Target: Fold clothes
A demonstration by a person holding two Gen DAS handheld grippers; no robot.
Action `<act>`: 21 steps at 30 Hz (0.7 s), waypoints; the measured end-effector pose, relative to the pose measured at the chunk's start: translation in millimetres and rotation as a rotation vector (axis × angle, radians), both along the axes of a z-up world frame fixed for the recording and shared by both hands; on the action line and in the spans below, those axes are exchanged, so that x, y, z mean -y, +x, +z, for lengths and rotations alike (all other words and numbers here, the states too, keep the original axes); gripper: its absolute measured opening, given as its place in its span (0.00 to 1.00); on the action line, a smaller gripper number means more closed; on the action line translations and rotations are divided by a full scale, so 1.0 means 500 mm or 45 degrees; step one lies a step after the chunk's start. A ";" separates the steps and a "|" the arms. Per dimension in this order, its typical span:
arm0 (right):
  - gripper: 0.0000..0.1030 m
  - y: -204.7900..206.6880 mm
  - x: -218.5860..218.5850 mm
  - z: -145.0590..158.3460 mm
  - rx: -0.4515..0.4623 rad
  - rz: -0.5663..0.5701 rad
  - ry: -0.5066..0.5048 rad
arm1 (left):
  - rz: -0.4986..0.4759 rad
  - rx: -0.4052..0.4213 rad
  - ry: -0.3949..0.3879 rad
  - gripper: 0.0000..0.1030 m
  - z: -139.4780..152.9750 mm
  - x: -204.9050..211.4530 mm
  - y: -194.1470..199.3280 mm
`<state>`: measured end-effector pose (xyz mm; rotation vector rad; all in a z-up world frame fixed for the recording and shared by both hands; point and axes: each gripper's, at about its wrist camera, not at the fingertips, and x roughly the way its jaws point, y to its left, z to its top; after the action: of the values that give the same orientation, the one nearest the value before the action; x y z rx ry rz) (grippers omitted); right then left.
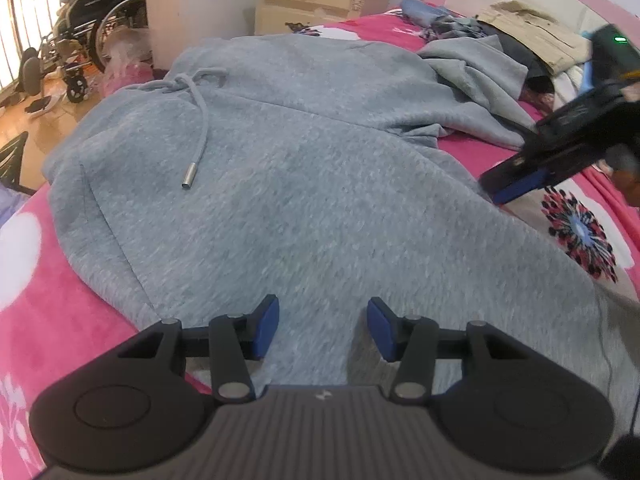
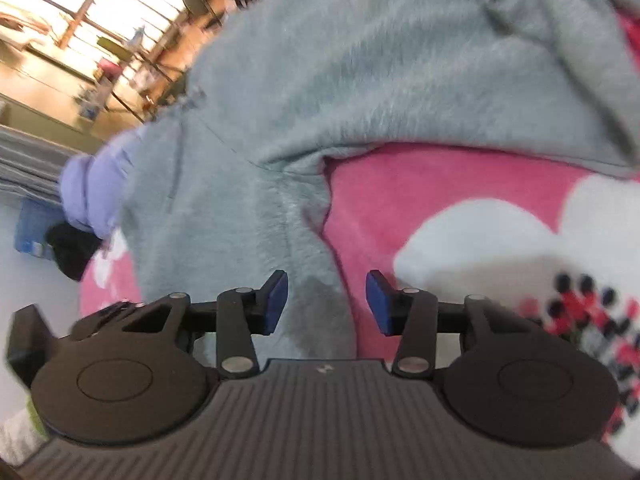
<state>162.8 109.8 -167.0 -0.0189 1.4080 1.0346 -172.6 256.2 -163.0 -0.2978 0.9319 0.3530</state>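
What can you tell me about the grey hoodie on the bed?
The grey hoodie looks like soft fleece. It lies spread flat on the pink flowered blanket. Its drawstring, ending in a metal tip, rests on the fabric. One sleeve lies crumpled at the far right. No hand-held gripper grips it.

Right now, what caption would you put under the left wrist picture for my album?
Open left gripper hovers over a gray hoodie spread on a pink blanket.
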 end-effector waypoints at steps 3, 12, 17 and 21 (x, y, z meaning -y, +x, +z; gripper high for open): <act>0.20 -0.027 0.007 -0.013 -0.020 0.071 -0.027 | -0.018 0.009 -0.003 0.49 -0.003 -0.002 -0.004; 0.01 -0.116 0.007 0.071 0.609 0.288 -0.053 | -0.061 0.009 0.016 0.49 -0.006 -0.002 -0.008; 0.06 -0.148 0.000 0.032 0.898 0.351 -0.135 | -0.068 0.004 0.038 0.49 -0.005 0.004 -0.009; 0.10 -0.102 0.089 0.117 0.807 0.143 -0.079 | -0.061 0.003 0.031 0.49 -0.003 0.002 -0.011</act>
<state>112.0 65.4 -108.4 -0.4390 0.8638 0.9622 -178.1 255.0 -164.3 -0.2534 0.9302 0.3198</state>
